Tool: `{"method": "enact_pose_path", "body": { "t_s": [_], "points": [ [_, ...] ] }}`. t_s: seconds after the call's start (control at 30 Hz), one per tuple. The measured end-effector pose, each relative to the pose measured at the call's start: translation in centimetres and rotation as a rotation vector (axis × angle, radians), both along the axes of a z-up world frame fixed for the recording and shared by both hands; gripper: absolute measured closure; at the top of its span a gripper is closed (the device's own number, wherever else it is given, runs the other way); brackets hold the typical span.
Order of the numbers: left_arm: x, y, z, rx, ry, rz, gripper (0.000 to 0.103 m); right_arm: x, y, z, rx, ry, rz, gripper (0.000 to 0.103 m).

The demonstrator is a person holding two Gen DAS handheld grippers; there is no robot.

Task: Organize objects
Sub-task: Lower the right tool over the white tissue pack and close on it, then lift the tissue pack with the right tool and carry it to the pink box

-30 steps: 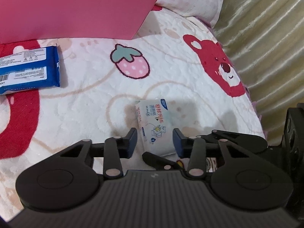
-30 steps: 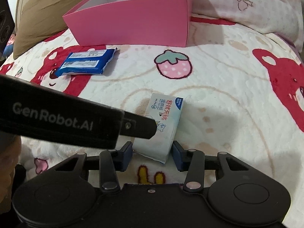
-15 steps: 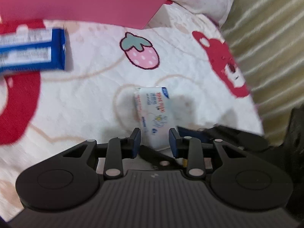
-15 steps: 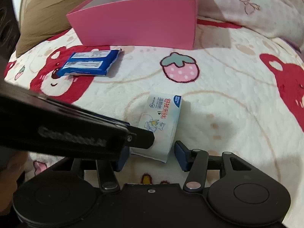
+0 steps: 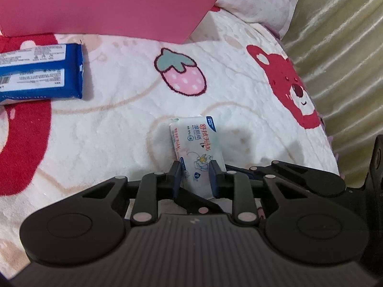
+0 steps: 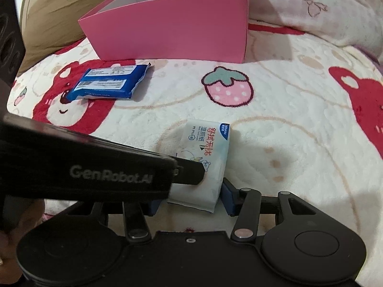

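A small white wet-wipe pack lies on the bear-print blanket, and both grippers meet at its near end. My left gripper is shut on it, its blue pads pressing both sides. In the right wrist view the left gripper's black finger lies across the pack. My right gripper straddles the same end. Its jaws are closing, with a thin gap still showing at the right pad. A blue snack pack lies flat in front of the open pink box.
The blanket covers a soft bed. A brown pillow sits behind the box on the left and a pale pink pillow on the right. A ribbed beige curtain borders the bed's right edge.
The left jaws have narrowed until they grip the white pack. The right jaws, which were holding it, have let go and stand a little wider. Both hands stayed nearly in place.
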State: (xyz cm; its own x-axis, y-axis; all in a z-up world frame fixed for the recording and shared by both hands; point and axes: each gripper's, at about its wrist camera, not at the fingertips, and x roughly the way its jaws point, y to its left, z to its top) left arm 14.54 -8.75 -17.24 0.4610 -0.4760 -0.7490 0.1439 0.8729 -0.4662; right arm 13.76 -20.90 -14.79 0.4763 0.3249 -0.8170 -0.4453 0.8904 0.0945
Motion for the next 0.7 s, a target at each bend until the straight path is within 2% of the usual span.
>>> {"method": "enact_pose_path", "body": {
  "t_s": [0.07, 0.37, 0.53, 0.7],
  "points": [
    [-0.1, 0.0, 0.2, 0.013, -0.012, -0.003, 0.08, 0.0, 0.2, 0.1, 0.003, -0.011, 0.001, 0.048],
    [-0.3, 0.6, 0.4, 0.03, 0.04, 0.018, 0.079, -0.1, 1.1, 0.0, -0.005, -0.035, 0.055, 0.047],
    [-0.4, 0.9, 0.7, 0.016, 0.046, 0.023, 0.08, 0.7, -0.2, 0.2, 0.123, 0.064, 0.021, 0.042],
    [-0.9, 0.8, 1.1, 0.026, 0.041, 0.014, 0.076, -0.1, 0.4, 0.4, 0.092, 0.045, 0.056, 0.043]
  ]
}}
